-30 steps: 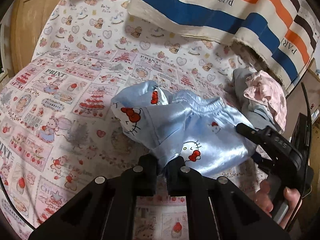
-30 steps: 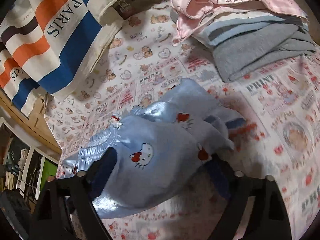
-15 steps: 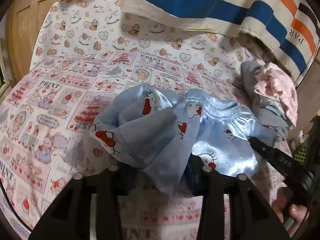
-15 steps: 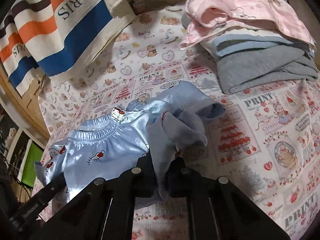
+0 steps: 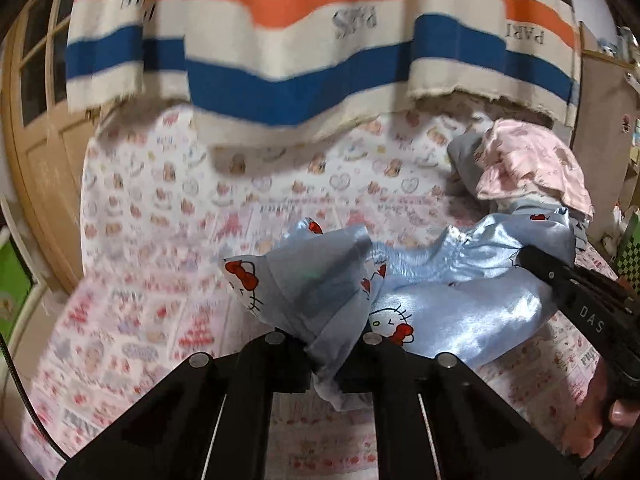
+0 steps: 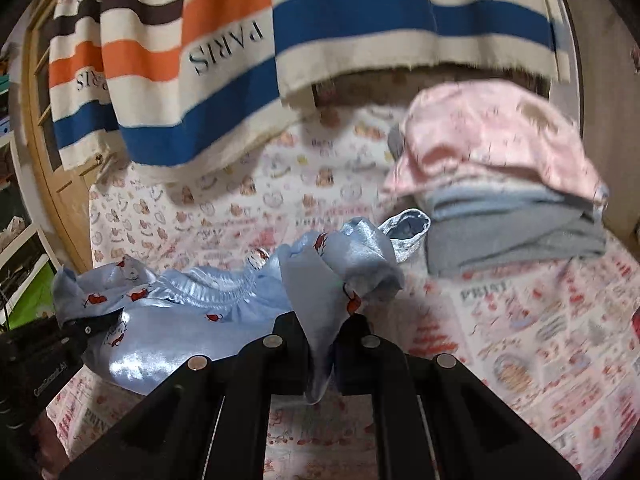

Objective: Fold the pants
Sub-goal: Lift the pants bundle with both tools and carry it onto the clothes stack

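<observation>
Shiny light-blue pants (image 5: pixel 460 320) with red-bowed cat prints hang bunched, partly lifted off the printed sheet (image 5: pixel 160 280). My left gripper (image 5: pixel 324 360) pinches one edge of them; its jaws are closing with the fabric pressed between the pads. In the right wrist view the same pants (image 6: pixel 192 320) stretch leftward, and my right gripper (image 6: pixel 320 356) is shut on another edge that droops below the fingers. Each gripper shows in the other's view: the right one (image 5: pixel 528 258) at the pants' far end, held by a hand, and the left one (image 6: pixel 84 326) at the left.
A striped cloth (image 6: pixel 224 80) printed PARIS hangs over the back of the bed. A stack of folded clothes (image 6: pixel 512 224), pink on top and grey below, sits at the right. A wooden door (image 5: pixel 36 152) stands at the left.
Both grippers have risen and rolled level, lifting the pants' edges off the sheet. The right gripper went from open around the fabric to shut on it; the left briefly opened and regripped.
</observation>
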`<action>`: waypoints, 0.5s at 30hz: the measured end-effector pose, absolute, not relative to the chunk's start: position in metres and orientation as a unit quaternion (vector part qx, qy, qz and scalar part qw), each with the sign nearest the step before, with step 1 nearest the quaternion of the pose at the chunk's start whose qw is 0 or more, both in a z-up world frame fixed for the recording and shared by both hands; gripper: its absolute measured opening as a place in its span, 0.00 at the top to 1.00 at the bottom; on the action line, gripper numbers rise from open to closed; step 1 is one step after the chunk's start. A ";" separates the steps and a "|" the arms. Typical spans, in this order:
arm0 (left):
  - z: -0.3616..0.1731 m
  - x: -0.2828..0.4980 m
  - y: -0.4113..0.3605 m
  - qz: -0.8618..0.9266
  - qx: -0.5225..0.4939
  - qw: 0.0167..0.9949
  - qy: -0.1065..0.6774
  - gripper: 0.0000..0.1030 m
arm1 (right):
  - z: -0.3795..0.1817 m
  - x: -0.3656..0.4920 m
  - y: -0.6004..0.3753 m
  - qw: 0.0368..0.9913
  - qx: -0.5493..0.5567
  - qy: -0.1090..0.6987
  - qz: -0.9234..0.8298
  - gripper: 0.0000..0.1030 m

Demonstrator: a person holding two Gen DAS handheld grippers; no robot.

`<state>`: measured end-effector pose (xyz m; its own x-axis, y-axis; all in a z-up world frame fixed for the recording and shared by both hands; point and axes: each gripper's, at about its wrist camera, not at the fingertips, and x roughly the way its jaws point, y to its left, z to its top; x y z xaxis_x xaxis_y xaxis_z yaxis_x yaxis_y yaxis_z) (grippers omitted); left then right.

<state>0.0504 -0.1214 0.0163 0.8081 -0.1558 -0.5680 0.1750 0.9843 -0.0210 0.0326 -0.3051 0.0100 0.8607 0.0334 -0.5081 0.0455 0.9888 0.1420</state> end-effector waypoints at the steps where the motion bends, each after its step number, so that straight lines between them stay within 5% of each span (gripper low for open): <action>1: 0.022 0.050 -0.124 -0.091 0.018 0.952 0.293 0.93 | 0.017 0.031 -0.306 0.964 0.069 0.257 -0.002 0.92; 15: 0.135 0.086 -0.216 -0.174 0.001 0.969 0.173 0.93 | 0.145 0.032 -0.396 0.987 0.068 0.126 -0.070 0.92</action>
